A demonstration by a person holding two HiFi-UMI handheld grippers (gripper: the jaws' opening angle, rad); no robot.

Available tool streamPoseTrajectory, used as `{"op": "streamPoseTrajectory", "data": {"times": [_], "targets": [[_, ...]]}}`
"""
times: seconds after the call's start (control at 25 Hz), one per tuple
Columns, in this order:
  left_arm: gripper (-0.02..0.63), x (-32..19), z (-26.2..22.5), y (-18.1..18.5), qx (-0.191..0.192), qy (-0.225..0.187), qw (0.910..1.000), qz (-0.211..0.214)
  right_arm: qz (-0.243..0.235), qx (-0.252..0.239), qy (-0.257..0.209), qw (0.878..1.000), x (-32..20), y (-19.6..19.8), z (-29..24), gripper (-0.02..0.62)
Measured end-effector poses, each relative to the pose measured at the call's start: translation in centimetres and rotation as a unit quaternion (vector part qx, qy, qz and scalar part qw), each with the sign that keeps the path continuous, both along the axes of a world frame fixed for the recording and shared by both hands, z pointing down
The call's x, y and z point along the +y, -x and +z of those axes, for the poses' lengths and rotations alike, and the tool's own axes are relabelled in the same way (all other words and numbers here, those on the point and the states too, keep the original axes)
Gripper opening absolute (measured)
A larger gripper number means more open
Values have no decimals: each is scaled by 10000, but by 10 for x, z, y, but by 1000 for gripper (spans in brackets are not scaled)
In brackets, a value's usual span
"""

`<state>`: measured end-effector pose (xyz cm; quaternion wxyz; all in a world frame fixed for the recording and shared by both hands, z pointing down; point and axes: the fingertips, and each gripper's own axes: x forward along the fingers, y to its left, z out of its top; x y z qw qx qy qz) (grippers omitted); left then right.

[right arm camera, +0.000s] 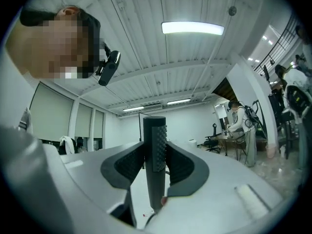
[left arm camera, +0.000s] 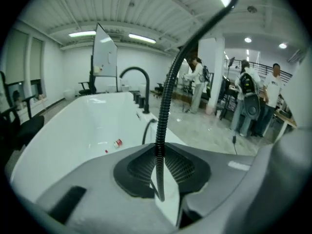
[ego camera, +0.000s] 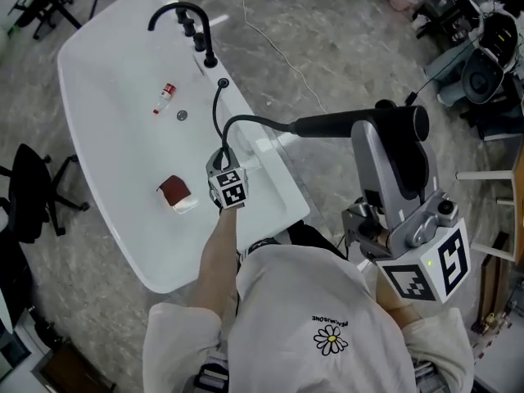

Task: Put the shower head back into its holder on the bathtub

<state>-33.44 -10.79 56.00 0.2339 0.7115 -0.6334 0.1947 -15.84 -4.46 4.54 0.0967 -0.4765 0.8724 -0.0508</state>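
The black shower head is held level over the floor to the right of the white bathtub, with my right gripper shut on its handle. In the right gripper view the ribbed handle stands upright between both pads of that gripper. Its black ribbed hose curves left and down to my left gripper over the tub's near rim. In the left gripper view the hose runs between the pads of the left gripper, which close on it. A black round fitting sits on the rim beside the black faucet.
A small red-and-white bottle, a drain and a red-brown and white block lie in the tub. A black office chair stands at the left. Equipment crowds the right edge, and people stand far off.
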Motion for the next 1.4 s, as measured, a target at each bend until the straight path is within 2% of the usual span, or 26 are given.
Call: {"op": "streamPoseTrajectory", "data": {"times": [0.12, 0.2, 0.28, 0.4, 0.48, 0.56, 0.64, 0.72, 1.16, 1.28, 1.36, 1.4], "targets": [[54, -42, -86, 32, -33, -1133, 9924, -472, 142, 21, -64, 9999, -4, -19, 5, 141], [54, -62, -156, 44, -158, -2007, 9781, -522, 208, 8, -42, 9998, -6, -29, 11, 141], [54, -77, -233, 46, -322, -2854, 9570, -416, 216, -40, -4, 9998, -10, -36, 16, 141], [54, -94, -345, 36, -511, -3981, 9158, -142, 122, -272, 44, 9995, -16, -44, 18, 141], [54, -102, -403, 27, -622, -4543, 8887, 17, 41, -510, 42, 9987, -18, -48, 17, 141], [54, -107, -448, 16, -684, -4956, 8657, 177, 1, -680, -22, 9977, -19, -51, 15, 141], [54, -113, -482, 5, -656, -5248, 8482, 309, 7, -739, -139, 9972, -19, -53, 9, 141], [53, -120, -507, -6, -613, -5449, 8352, 418, 22, -777, -278, 9966, -20, -56, 2, 141], [54, -160, -602, -72, -623, -6152, 7792, 1025, 209, -1067, -832, 9906, -34, -86, -27, 141], [52, -170, -621, -89, -586, -6269, 7691, 1095, 243, -1105, -922, 9893, -42, -96, -35, 141], [54, -176, -615, -97, -583, -6255, 7696, 1139, 251, -1107, -944, 9890, -48, -98, -35, 141], [54, -179, -607, -99, -566, -6212, 7730, 1154, 248, -1084, -930, 9894, -50, -98, -32, 141]]}}
